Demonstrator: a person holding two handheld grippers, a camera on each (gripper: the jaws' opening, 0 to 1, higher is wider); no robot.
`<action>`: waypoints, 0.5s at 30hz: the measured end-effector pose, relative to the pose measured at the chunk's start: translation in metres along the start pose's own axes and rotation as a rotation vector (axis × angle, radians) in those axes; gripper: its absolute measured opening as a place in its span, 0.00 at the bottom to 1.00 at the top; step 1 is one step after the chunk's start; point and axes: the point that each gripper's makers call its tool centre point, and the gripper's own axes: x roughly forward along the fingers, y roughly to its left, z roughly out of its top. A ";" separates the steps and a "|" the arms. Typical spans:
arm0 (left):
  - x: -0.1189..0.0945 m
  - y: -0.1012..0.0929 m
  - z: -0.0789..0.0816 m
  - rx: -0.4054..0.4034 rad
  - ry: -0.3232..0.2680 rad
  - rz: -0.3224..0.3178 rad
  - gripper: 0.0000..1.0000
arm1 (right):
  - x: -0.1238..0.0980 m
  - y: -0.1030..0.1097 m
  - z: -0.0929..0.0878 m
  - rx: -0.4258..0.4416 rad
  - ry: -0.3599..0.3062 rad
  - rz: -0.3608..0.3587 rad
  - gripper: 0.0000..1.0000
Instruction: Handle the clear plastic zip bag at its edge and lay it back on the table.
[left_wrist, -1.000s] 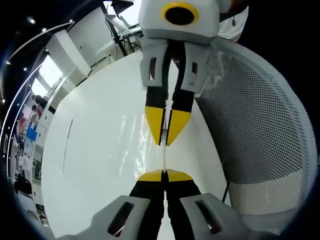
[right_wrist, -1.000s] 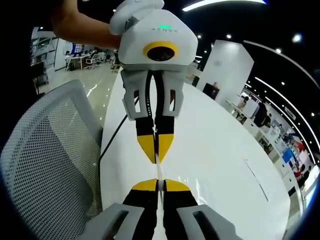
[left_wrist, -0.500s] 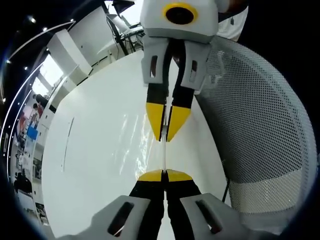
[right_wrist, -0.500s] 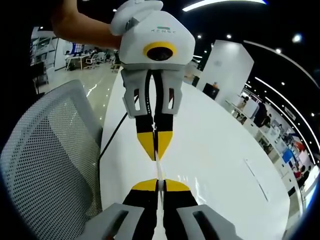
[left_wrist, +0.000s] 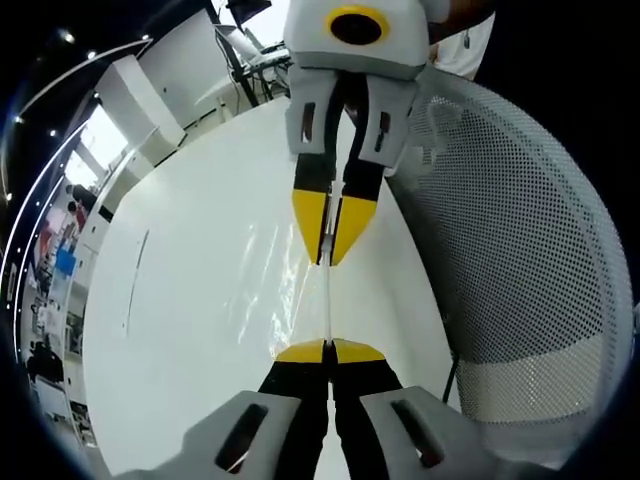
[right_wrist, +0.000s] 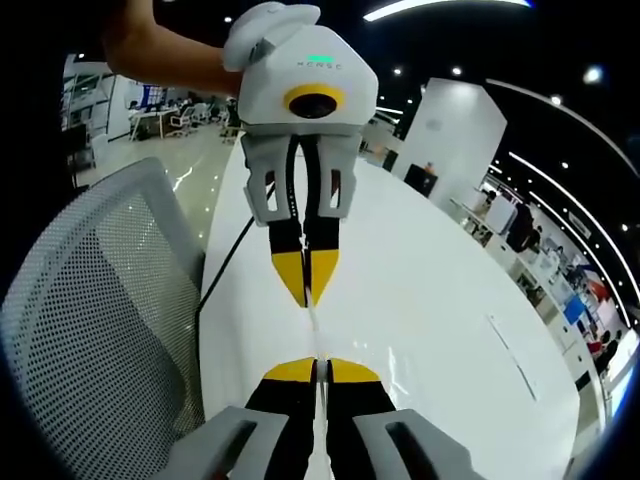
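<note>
The white table (left_wrist: 180, 330) is spread below, a mesh chair (left_wrist: 520, 250) beside it; the clear plastic zip bag (left_wrist: 265, 290) is held taut above it, edge pinched by left gripper (left_wrist: 329, 347) and right gripper (right_wrist: 316, 367); both should be lowered level, tension kept even.

We read no clear text. Left gripper (right_wrist: 305, 290) housing, right gripper view: small grey lettering below green light, too blurred to make out.
</note>
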 end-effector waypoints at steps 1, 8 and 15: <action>0.000 0.000 0.000 0.000 0.001 0.001 0.00 | 0.000 0.000 0.000 -0.001 0.000 0.000 0.00; -0.001 0.000 -0.002 -0.008 0.003 0.005 0.00 | 0.000 -0.001 -0.001 0.005 -0.001 -0.005 0.00; -0.002 0.000 -0.004 -0.015 0.007 0.008 0.00 | -0.001 -0.002 -0.003 0.012 0.000 -0.010 0.00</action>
